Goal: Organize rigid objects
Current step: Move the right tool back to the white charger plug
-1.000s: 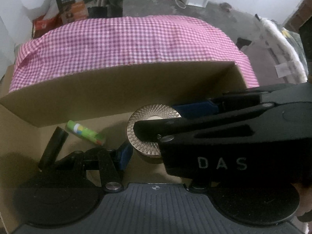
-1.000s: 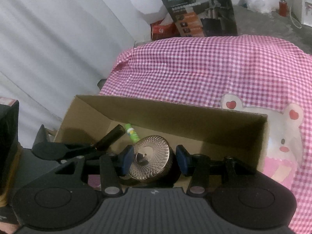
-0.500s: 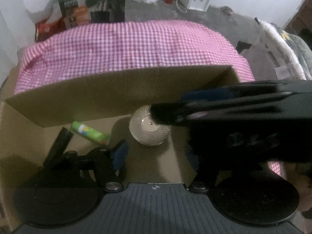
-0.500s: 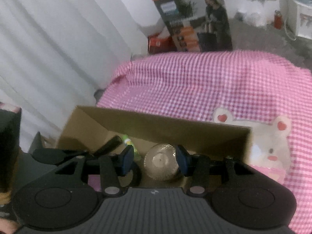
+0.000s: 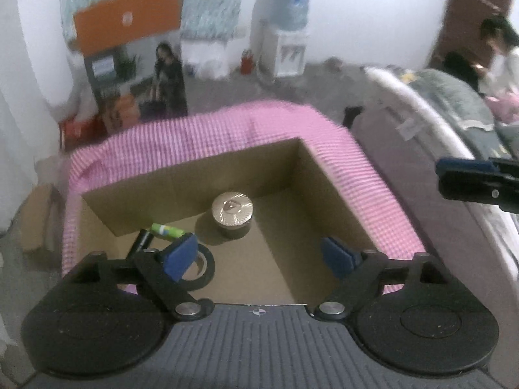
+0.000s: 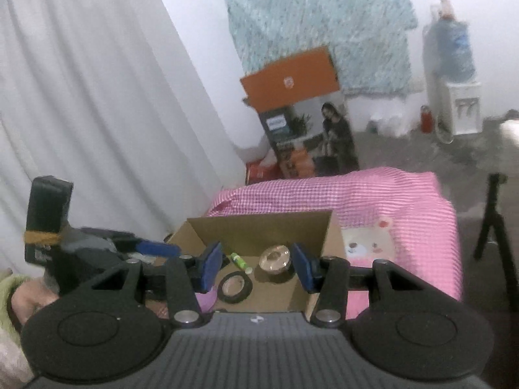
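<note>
left gripper: jaws spread wide, blue pads well apart, nothing between them; it hangs above the open box, touching nothing
left gripper pads: the left pad sits in front of the tape roll in the picture, the right pad over bare box floor
right gripper: jaws wide apart and empty; held above and in front of the box, looking down into it
right gripper seen from the left wrist: a blue-tipped black finger at the right edge of the frame, outside the box and apart from it
left gripper seen from the right wrist: a blue-tipped finger at the left, just beside the box's left wall, with a taped black block on its body
cardboard box: open-topped, standing on the pink checked cloth
box contents, jar: a round jar with a ribbed metallic lid stands upright near the back wall, clear of both grippers
box contents, tube: a small green tube lies on its side left of the jar, near it
box contents, cylinder: a black cylinder lies beside the green tube, partly hidden behind the left finger
box contents, tape: a black tape roll lies flat on the floor near the front, apart from the jar
cloth print: a cartoon bear just right of the box
image quality: both views are blurred
</note>
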A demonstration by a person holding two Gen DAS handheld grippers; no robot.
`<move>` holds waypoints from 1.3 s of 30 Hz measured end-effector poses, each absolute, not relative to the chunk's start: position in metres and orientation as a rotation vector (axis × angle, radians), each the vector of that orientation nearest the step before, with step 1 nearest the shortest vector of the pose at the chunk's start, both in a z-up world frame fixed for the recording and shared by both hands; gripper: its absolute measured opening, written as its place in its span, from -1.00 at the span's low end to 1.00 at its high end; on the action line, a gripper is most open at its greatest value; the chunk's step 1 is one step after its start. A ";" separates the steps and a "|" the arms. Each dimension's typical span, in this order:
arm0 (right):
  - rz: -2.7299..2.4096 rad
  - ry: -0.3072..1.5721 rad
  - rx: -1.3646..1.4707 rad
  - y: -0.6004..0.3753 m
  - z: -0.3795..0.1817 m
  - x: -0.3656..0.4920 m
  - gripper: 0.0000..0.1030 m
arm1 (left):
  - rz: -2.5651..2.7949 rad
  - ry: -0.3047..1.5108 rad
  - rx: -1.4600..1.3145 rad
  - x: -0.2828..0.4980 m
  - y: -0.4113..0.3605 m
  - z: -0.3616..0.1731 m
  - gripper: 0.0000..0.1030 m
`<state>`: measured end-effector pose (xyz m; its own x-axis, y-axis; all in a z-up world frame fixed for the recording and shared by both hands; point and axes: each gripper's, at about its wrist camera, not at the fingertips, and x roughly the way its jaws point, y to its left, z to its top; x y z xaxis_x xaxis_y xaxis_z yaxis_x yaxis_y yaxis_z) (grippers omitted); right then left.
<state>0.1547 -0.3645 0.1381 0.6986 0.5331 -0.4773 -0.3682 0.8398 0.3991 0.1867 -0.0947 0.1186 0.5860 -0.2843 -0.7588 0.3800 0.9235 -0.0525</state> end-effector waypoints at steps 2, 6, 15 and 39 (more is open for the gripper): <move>0.495 0.600 0.283 -0.371 0.137 0.126 0.00 | -0.404 0.818 0.139 0.163 -0.089 0.126 0.74; 0.498 0.606 0.307 -0.373 0.120 0.083 0.01 | -0.435 0.752 0.167 0.121 -0.074 0.125 0.85; 0.584 0.739 0.497 -0.341 0.045 0.069 0.01 | -0.457 0.792 0.235 0.063 -0.061 0.060 0.86; 0.643 0.978 0.488 -0.260 -0.023 0.145 -0.25 | -0.469 0.940 0.304 0.081 -0.077 -0.013 0.36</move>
<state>0.1445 -0.2596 -0.0234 0.4020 0.6923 -0.5992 -0.2757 0.7156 0.6418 0.0807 -0.0765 -0.0134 0.5010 -0.2517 -0.8280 0.5100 0.8588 0.0475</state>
